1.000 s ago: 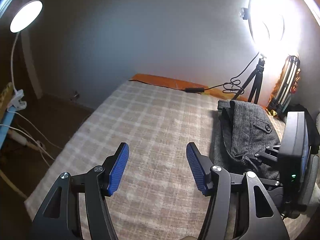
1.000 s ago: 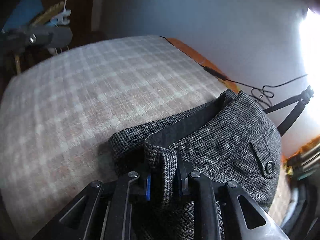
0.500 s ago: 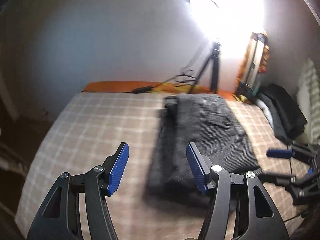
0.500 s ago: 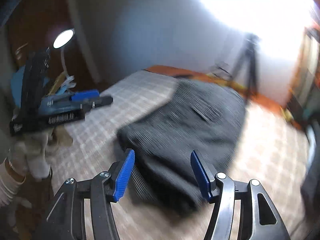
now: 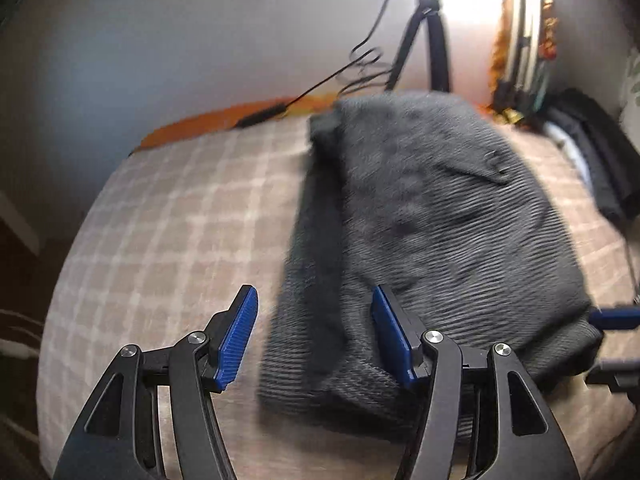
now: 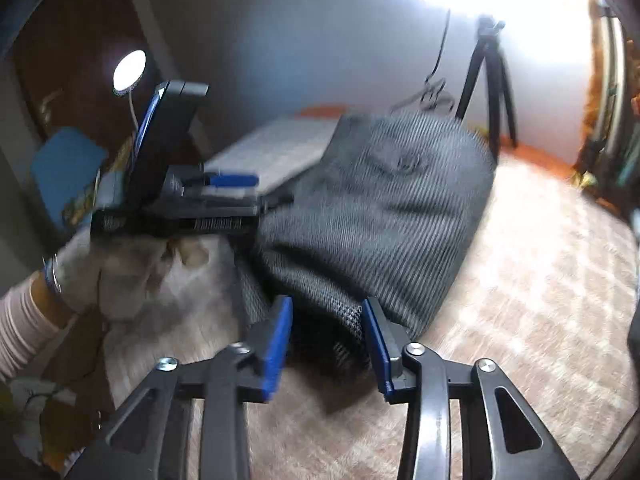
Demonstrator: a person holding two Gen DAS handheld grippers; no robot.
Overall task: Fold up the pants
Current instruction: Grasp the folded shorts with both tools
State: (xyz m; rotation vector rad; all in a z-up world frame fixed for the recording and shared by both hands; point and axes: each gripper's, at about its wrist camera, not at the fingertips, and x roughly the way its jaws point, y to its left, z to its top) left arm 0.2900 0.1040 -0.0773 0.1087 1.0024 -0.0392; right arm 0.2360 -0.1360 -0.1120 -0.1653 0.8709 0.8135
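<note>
- The folded dark grey woven pants are shown lying as a thick bundle on the beige checked bed cover, toward its right half in the left wrist view.
- The left gripper, with black arms and blue ribbed pads, is seen with its jaws spread wide; nothing is held, and the near left edge of the bundle lies in the gap between the pads.
- The right gripper is likewise parted and empty, with the near corner of the pants framed between its pads; contact cannot be judged through the blur.
- In the right wrist view, the left gripper is seen at the bundle's left edge, held by a hand in a light glove.
- A black tripod and a dark cable are seen at the grey wall beyond the bed.
</note>
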